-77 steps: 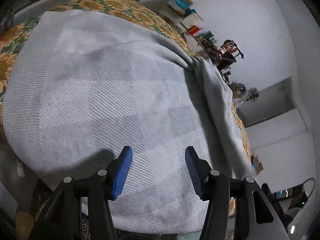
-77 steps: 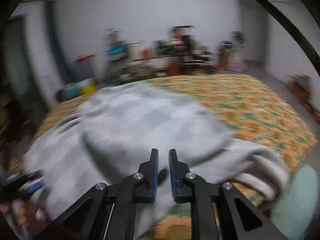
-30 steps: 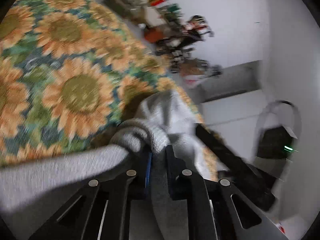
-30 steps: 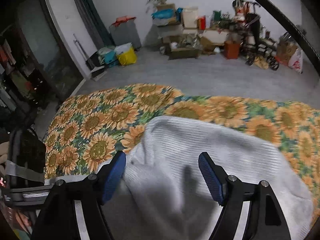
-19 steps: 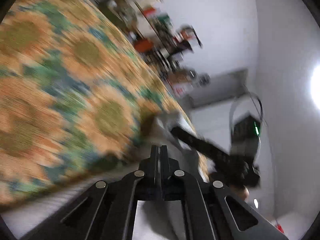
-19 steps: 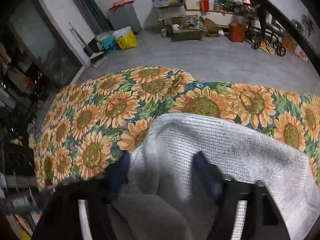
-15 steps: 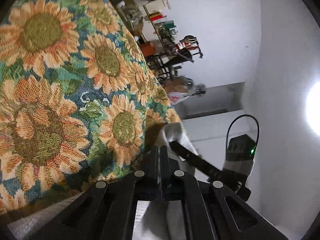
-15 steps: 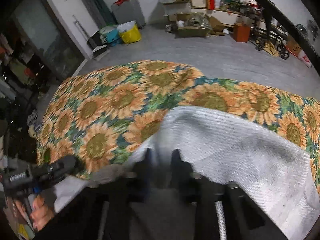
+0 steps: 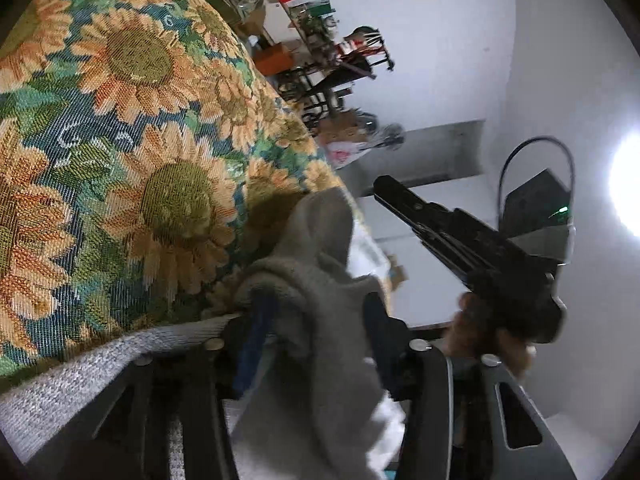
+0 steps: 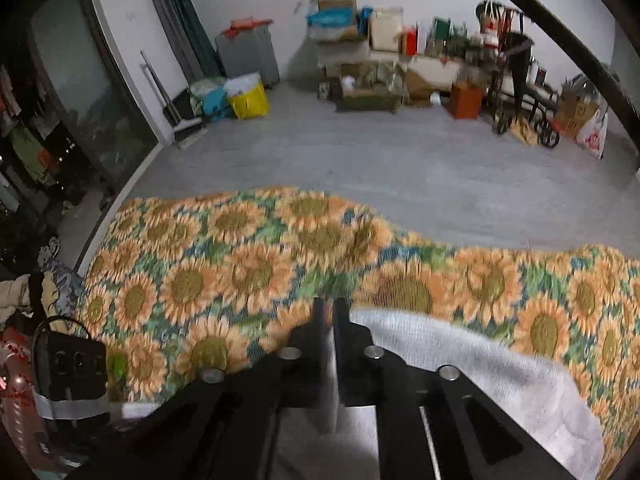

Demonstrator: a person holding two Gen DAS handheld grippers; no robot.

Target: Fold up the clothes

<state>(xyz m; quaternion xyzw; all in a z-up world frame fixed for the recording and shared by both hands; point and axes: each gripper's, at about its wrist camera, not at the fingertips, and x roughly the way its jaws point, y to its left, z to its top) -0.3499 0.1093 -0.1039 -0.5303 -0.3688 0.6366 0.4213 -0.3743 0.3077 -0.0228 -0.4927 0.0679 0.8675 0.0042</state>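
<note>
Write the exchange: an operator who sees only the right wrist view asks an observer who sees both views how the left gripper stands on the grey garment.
Operator: My right gripper pinches the grey garment. Is the left gripper closed as well?
Observer: No. The left gripper has its fingers well apart.
Operator: Is any cloth in it?
Observer: Yes. A bunched fold of the garment lies between those fingers and rises over them, beside the sunflower cover.

grey garment (image 9: 320,280) between parted left claw (image 9: 316,320)
</note>
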